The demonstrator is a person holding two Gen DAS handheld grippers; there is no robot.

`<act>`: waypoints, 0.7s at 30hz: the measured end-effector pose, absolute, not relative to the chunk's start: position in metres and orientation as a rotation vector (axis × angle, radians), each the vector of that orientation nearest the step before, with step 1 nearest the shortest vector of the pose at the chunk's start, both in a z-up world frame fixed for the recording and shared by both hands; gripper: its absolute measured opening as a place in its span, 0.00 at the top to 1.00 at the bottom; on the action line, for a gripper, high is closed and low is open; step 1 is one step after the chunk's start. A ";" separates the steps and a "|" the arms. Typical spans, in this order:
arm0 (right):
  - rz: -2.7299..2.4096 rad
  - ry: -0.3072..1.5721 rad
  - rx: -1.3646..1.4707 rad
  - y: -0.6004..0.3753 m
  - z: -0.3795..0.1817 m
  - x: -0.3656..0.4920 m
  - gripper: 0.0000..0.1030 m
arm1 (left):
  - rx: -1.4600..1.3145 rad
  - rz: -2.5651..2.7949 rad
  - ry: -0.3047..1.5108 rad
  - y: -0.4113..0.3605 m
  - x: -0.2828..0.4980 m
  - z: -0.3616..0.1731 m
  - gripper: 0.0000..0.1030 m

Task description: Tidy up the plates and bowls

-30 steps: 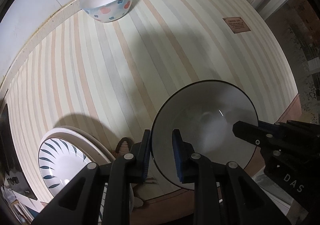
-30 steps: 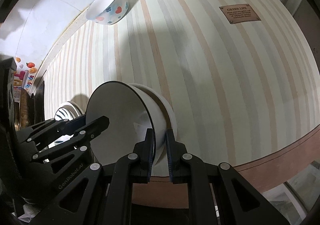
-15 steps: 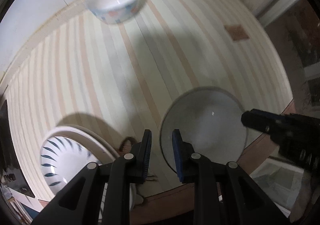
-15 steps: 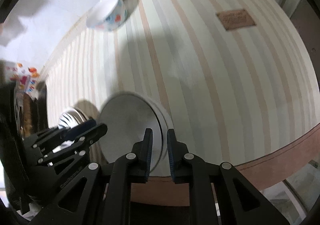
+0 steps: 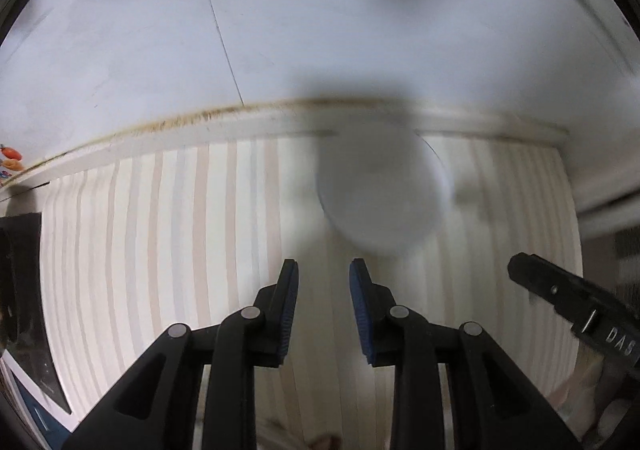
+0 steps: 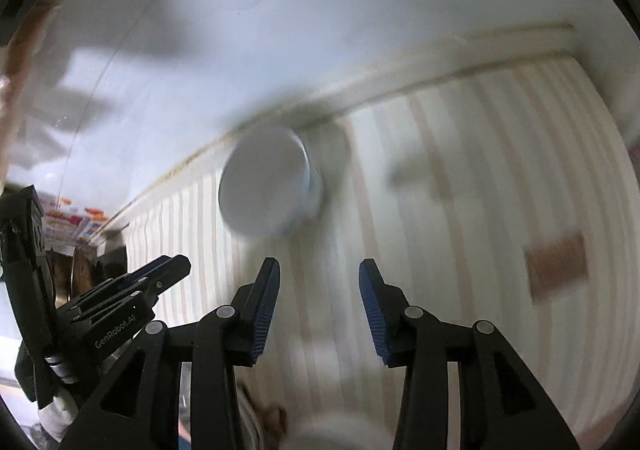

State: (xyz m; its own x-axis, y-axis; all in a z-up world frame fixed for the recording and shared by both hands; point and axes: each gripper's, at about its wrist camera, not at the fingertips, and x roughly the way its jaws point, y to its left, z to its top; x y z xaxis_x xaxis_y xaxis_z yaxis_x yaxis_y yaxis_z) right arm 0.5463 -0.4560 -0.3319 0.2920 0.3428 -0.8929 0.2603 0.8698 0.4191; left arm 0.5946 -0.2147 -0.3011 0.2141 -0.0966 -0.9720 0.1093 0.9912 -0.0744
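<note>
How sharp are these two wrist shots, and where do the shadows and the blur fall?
Left wrist view: the bowl by the wall is smeared by motion under a broad dark shadow, while the left gripper, jaws opening with nothing between them, is crisp. Right wrist view: bowl and brown label are streaked; the right gripper, also opening and empty, is sharp; fisheye bends the stripes.

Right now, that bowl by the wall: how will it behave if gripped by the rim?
The bowl looks like glazed ceramic: probably stiff, breakable and slick. Its deep, rounded shape suggests a one-sided rim grip could tilt it.
</note>
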 end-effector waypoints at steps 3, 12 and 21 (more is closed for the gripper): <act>0.051 1.317 0.534 -0.450 -0.354 0.589 0.57 | -0.006 -0.124 1.389 -0.214 0.630 -0.326 0.76; 0.043 1.395 0.513 -0.431 -0.410 0.639 0.89 | -0.043 -0.161 1.470 -0.230 0.653 -0.379 0.90; 0.042 1.403 0.471 -0.428 -0.409 0.630 0.90 | -0.029 -0.172 1.415 -0.233 0.628 -0.356 0.91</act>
State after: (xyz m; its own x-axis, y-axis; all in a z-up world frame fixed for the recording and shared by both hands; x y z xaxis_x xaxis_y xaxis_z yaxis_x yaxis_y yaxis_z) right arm 0.6300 -0.4277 -0.4085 0.1826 0.3024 -0.9355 0.2456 0.9073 0.3412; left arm 0.6284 -0.2333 -0.3562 0.1453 -0.1361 -0.9800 0.1022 0.9873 -0.1220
